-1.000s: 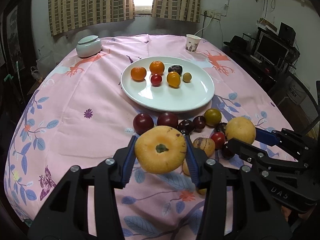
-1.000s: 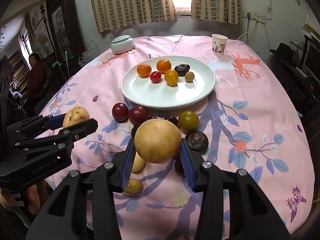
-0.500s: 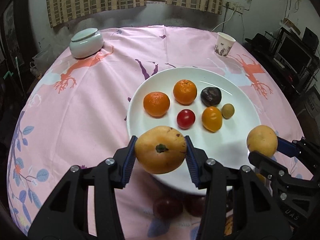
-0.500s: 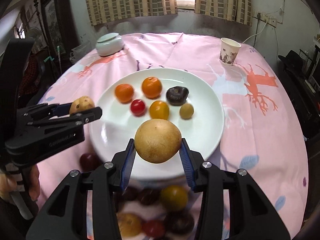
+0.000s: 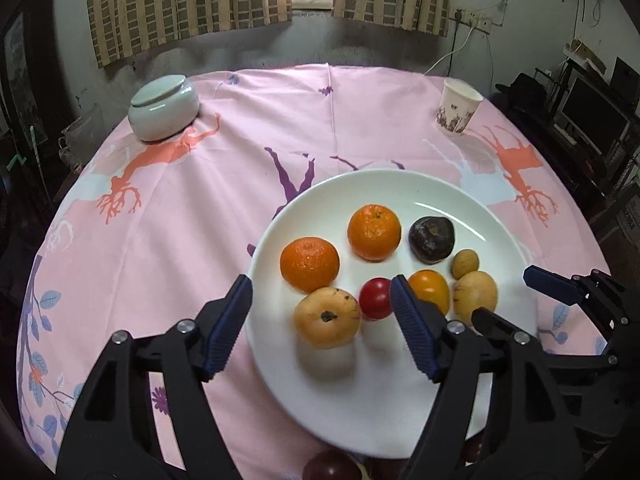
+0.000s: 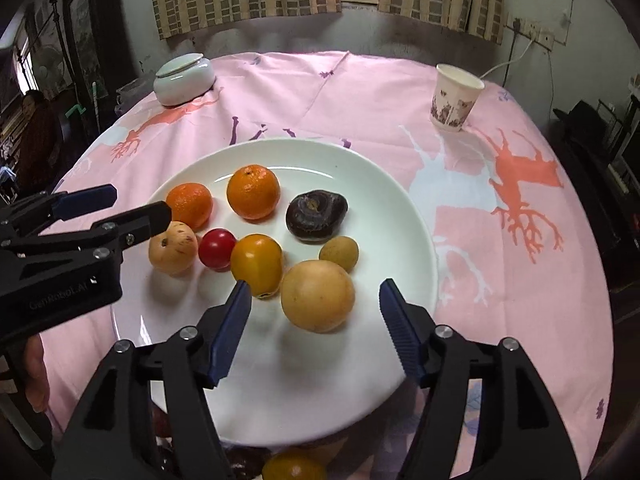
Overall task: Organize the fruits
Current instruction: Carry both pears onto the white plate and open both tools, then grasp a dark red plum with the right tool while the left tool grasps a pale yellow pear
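A: What is sitting on the white plate (image 6: pixel 404 208)?
B: Eight fruits: two oranges (image 6: pixel 253 191), two tan pears (image 6: pixel 318 295), one red tomato (image 6: pixel 217 248), one yellow tomato (image 6: pixel 257 264), one dark purple fruit (image 6: pixel 316 215), one small olive-brown fruit (image 6: pixel 338 254).
A: Anything standing on the desk (image 6: pixel 500 264)?
B: One paper cup (image 6: pixel 456 97), one lidded jar (image 6: pixel 184 79).

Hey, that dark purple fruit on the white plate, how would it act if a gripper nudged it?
The dark purple fruit looks squat and flattened, so it would probably slide rather than roll. The white plate looks glossy, so likely little grip. An orange sits close beside it and might get bumped.
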A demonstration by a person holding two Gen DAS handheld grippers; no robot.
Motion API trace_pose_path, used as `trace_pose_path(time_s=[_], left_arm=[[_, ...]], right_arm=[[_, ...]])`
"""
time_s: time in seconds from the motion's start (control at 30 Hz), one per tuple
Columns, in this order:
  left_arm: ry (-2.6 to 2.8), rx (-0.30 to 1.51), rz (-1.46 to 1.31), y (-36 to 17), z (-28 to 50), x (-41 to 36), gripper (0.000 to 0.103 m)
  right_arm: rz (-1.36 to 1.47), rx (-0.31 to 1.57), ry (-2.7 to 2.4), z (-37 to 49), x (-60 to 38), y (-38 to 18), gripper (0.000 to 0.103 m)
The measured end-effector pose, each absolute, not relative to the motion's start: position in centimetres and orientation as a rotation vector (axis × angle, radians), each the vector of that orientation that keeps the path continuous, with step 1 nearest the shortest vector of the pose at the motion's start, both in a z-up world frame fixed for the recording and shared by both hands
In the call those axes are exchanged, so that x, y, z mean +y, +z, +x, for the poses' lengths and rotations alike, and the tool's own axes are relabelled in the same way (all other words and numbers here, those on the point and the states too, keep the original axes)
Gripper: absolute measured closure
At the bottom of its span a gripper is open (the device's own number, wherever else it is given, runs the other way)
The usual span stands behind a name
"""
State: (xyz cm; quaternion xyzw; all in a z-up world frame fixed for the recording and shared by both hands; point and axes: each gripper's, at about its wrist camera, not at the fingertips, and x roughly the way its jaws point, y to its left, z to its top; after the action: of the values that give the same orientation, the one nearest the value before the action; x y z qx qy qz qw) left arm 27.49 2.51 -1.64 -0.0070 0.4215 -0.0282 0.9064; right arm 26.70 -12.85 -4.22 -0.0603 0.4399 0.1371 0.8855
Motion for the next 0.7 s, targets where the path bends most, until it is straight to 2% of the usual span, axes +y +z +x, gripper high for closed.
trace_pose_path(time_s=[0.1, 0.17, 0.23, 0.47, 0.7], left_arm=[[-0.08, 0.813, -0.037, 0.9, 23.8, 3.0, 0.02], [-0.107, 0.783, -0.031, 1.8, 20.5, 3.0, 0.013], [-0.129, 0.758, -0.014, 2.0, 17.2, 2.7, 0.009], [-0.17, 0.771, -0.018, -2.3, 8.0, 2.3, 0.008], [-0.174, 0.834, 0.014, -5.1, 5.0, 1.5, 0.008]], right_arm=[[-0.156, 0.876, 0.291, 23.8, -13.4, -2.2, 0.033], [-0.151, 0.855, 0.291, 21.1, -14.2, -1.1, 0.024], [-0.142, 0.837, 0.297, 18.3, -14.8, -0.5, 0.008], [-0.132, 0.834, 0.319, 8.9, -15.8, -2.3, 0.004], [-0.107, 0.889, 0.281, 5.5, -16.5, -4.9, 0.004]])
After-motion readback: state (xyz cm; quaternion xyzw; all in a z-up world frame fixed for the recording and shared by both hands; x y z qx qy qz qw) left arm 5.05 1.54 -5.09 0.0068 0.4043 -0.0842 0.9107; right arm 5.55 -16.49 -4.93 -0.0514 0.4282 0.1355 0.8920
